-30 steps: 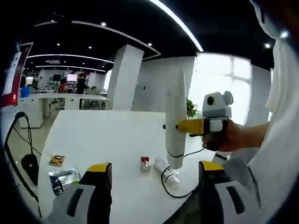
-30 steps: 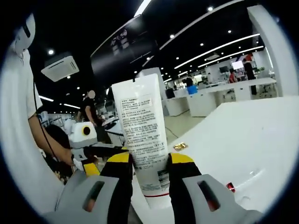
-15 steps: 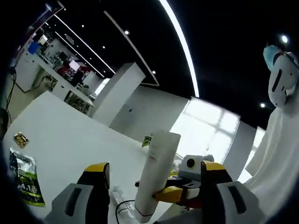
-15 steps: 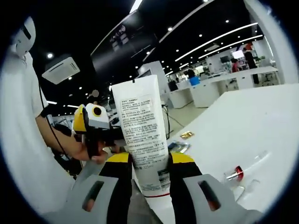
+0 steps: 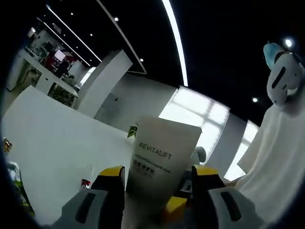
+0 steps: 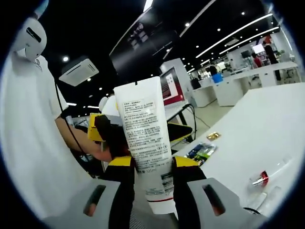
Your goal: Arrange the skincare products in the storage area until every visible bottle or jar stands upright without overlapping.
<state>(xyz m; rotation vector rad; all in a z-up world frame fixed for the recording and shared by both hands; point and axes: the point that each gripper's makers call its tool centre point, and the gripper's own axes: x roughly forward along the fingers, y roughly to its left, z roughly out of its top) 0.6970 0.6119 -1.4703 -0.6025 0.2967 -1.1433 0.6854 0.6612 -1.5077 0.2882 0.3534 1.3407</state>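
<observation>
A white tube (image 5: 162, 167) printed REVITALIFT stands upright in the air between my left gripper's (image 5: 159, 177) jaws, which press against both of its edges. Just below them one of the right gripper's yellow fingers (image 5: 174, 206) peeks out. In the right gripper view the same tube (image 6: 145, 138) shows its small-print side, and my right gripper (image 6: 152, 166) is shut on its lower part. The left gripper's yellow fingers (image 6: 101, 128) reach around the tube from behind, with a hand on that gripper. A small clear bottle with a red cap (image 5: 86, 182) (image 6: 267, 177) lies on the white table (image 5: 52, 138).
A green and blue packet (image 6: 202, 151) and a small gold sachet (image 6: 213, 136) lie on the table (image 6: 271, 114). A green packet (image 5: 16, 193) shows at the left edge. A person's white sleeve (image 5: 279, 157) (image 6: 26, 124) is close by. Desks and people stand far behind.
The left gripper has come up to the tube and its jaws have narrowed onto it. The right gripper has kept its hold on the tube.
</observation>
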